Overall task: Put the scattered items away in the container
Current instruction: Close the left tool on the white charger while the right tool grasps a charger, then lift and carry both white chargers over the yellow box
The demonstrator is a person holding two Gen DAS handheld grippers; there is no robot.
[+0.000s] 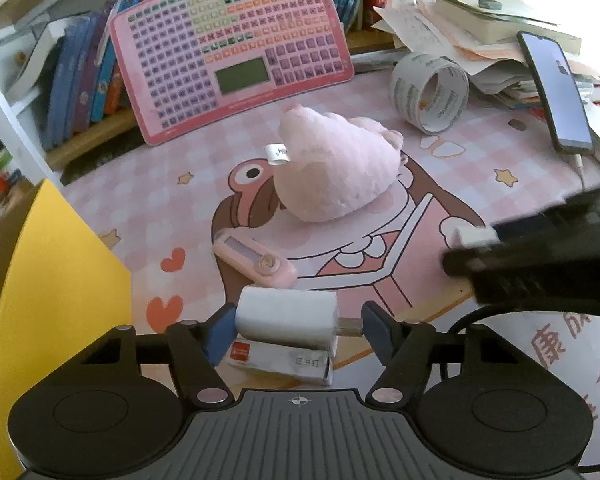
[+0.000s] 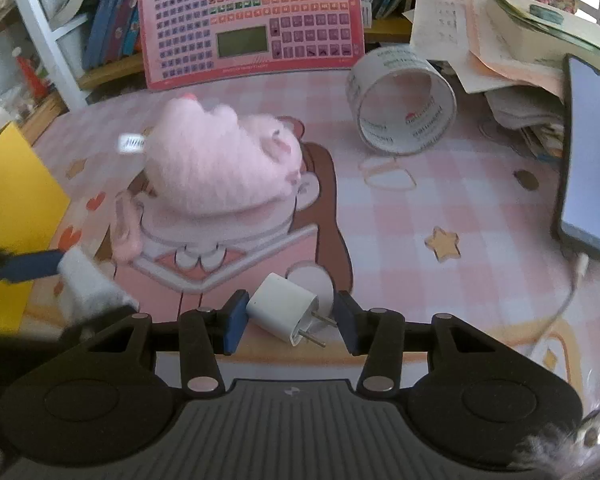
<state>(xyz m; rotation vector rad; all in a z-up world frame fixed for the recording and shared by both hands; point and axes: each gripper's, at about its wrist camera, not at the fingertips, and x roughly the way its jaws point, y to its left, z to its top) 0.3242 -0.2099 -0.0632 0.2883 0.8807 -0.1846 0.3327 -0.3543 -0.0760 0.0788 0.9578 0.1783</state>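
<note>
White two-pin plug adapter [image 2: 284, 312], flat on the pink checked tabletop mat [image 2: 400, 216], squarely between the jaws of the right gripper [image 2: 290, 320]. Long axis roughly from pad to pad, slightly skewed; pins pointing to the lower right of the right wrist view. Jaws narrow: one pad against the blunt end, the other at the tip of the upper pin, so seemingly a lengthwise grip, and a thin one if borne on a pin.

White rectangular charger block [image 1: 286, 316], likewise crosswise between the jaws of the left gripper [image 1: 292, 328], resting on a small white tube with a red label [image 1: 284, 362]. Metal plug end pointing right in the left wrist view. Jaws about half wide, one pad at the blunt end, the other at the metal tip; pressing or not, impossible to tell.

Yellow flat-sided box [image 1: 60, 280], probably the container, off to the left, nearer the left hand. Pink plush toy [image 1: 336, 168] beyond, well apart.
</note>
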